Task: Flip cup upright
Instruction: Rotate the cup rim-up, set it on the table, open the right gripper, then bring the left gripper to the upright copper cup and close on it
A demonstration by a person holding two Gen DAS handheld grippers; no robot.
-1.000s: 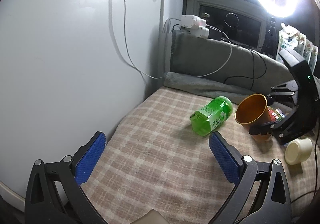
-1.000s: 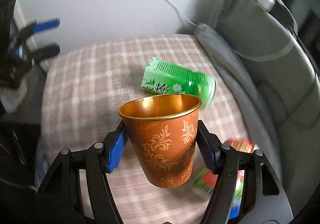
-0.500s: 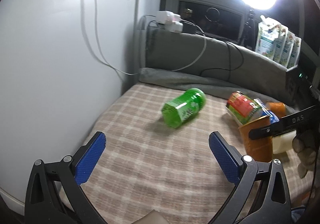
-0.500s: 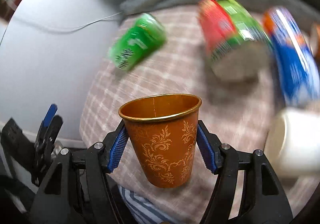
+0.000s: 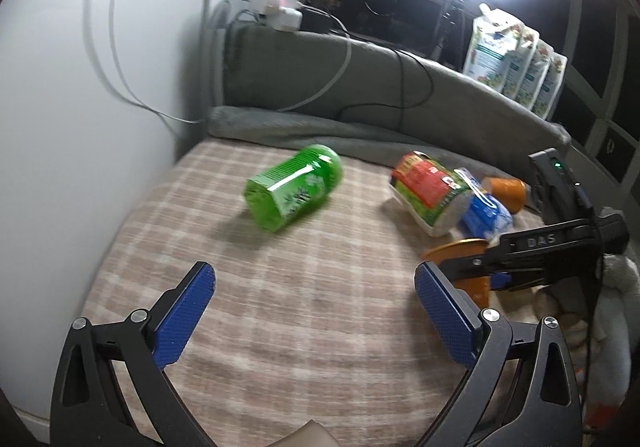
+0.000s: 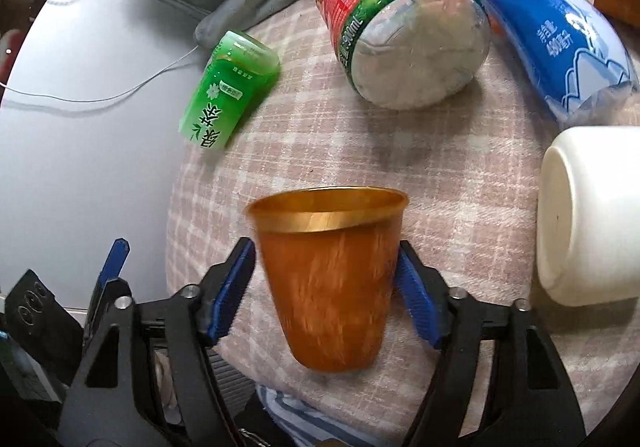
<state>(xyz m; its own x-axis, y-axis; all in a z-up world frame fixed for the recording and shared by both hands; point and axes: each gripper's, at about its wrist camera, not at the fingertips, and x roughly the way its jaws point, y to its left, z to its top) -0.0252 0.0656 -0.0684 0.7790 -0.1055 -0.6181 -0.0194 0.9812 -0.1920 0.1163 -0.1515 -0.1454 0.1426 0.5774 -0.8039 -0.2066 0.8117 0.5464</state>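
Seemingly light, rigid and slick, the orange-gold tapered metal cup (image 6: 326, 279) sits rim-up, pinched mid-wall by the right tool (image 6: 326, 287); the left tool (image 5: 316, 311) is spread.

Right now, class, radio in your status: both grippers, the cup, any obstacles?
Left gripper open, empty. Right gripper flanking the gold-rimmed orange patterned cup, mouth up; contact unclear, blurred. White plastic jar lying close on the right.

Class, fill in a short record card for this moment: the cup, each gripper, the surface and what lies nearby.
cup: orange cup, mouth up, between the right gripper's pads
right gripper: pads beside the cup; contact unclear
left gripper: open, holds nothing
surface: checked blanket
nearby: green bottle, red-and-green bottle, blue bottle, all lying down; white cup on its side
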